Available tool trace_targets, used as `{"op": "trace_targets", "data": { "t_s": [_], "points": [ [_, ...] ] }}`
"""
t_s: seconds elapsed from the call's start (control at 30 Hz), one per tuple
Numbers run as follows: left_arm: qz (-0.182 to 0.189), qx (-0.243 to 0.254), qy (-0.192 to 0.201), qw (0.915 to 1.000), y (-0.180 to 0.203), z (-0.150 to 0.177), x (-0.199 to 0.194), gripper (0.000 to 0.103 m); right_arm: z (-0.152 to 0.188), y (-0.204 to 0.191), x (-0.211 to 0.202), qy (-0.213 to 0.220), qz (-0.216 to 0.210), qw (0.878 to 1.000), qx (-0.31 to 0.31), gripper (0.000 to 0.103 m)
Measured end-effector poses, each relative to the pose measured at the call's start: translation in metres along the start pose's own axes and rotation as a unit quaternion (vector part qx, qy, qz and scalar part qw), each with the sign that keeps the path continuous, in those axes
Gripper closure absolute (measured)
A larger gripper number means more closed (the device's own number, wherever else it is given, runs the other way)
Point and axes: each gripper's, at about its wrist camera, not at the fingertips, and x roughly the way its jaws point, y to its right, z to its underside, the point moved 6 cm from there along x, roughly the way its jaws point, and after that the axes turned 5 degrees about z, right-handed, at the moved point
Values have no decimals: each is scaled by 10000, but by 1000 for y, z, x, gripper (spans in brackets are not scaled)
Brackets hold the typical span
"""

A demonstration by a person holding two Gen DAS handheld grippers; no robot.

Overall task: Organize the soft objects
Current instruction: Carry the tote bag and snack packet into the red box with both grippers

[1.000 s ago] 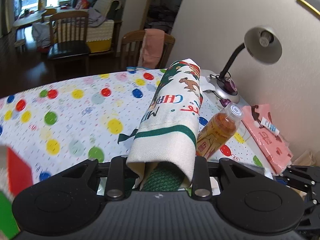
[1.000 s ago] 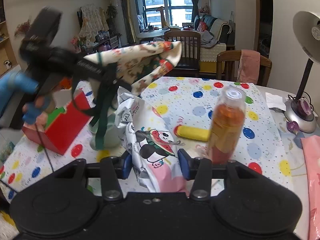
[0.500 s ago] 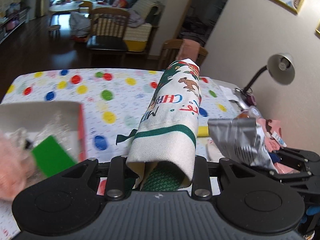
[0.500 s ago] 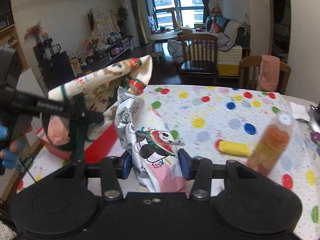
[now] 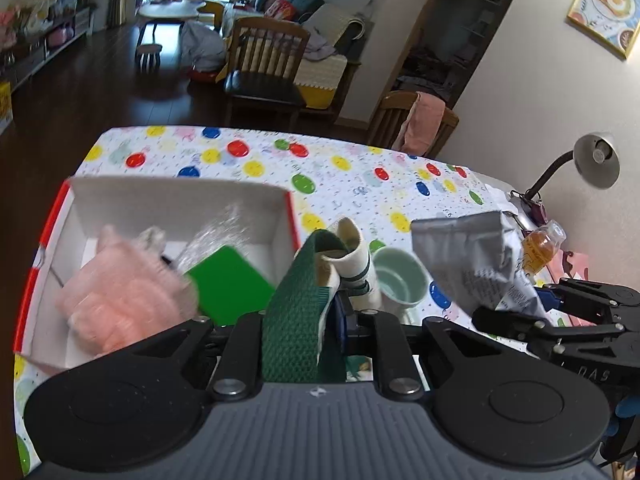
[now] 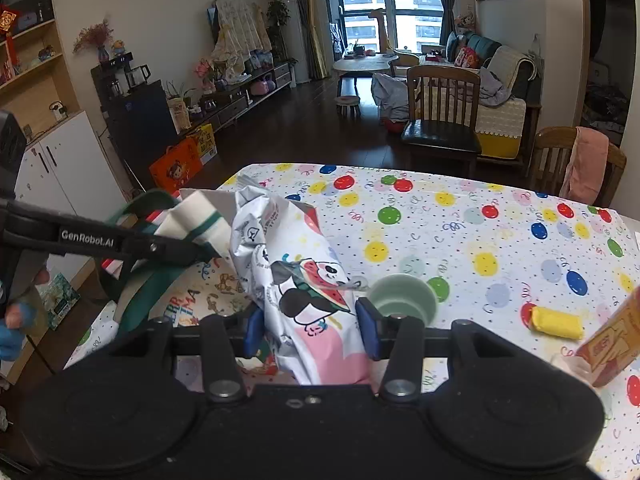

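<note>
My left gripper point(image 5: 308, 320) is shut on the Christmas cloth bag point(image 5: 298, 320) by its green strap; the white fabric droops forward. It shows from the right wrist view point(image 6: 192, 216), hanging beside the red box. The red box point(image 5: 180, 196) with white inside stands at left and holds a pink soft item point(image 5: 120, 296) and a green flap point(image 5: 228, 280). My right gripper point(image 6: 310, 328) is shut on a panda snack bag point(image 6: 296, 272); its silver back shows in the left wrist view point(image 5: 472, 256), right of the cup.
A pale green cup point(image 5: 400, 280) stands on the dotted tablecloth point(image 6: 460, 232) between the two grippers. A yellow packet point(image 6: 556, 322) and an orange drink bottle point(image 5: 540, 252) are at right. A desk lamp point(image 5: 592, 160) stands by the wall. Chairs stand beyond the table.
My left gripper has swung left and tipped down toward the red box; the cloth bag now droops forward instead of standing up. My right gripper has followed leftward with the snack bag.
</note>
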Motion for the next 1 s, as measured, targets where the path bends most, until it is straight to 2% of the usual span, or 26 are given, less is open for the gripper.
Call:
{"op": "trace_targets", "data": {
  "t_s": [0.23, 0.43, 0.7, 0.87, 1.0],
  "points": [
    [137, -231, 74, 9996, -41, 5, -19, 91, -9, -18, 4, 50, 140, 9999, 72, 57],
    [183, -198, 545, 9982, -60, -19, -52, 91, -16, -33, 10, 86, 233, 9997, 84, 57],
    [-170, 63, 1183, 9928, -90, -56, -82, 91, -30, -63, 44, -94, 233, 9996, -94, 57],
    [-446, 171, 1537, 9870, -118, -61, -76, 92, -32, -87, 80, -214, 467, 9975, -491, 57],
    [-530, 23, 1622, 9853, -141, -59, -64, 92, -34, -103, 108, -362, 577, 9953, -685, 57]
  ]
}}
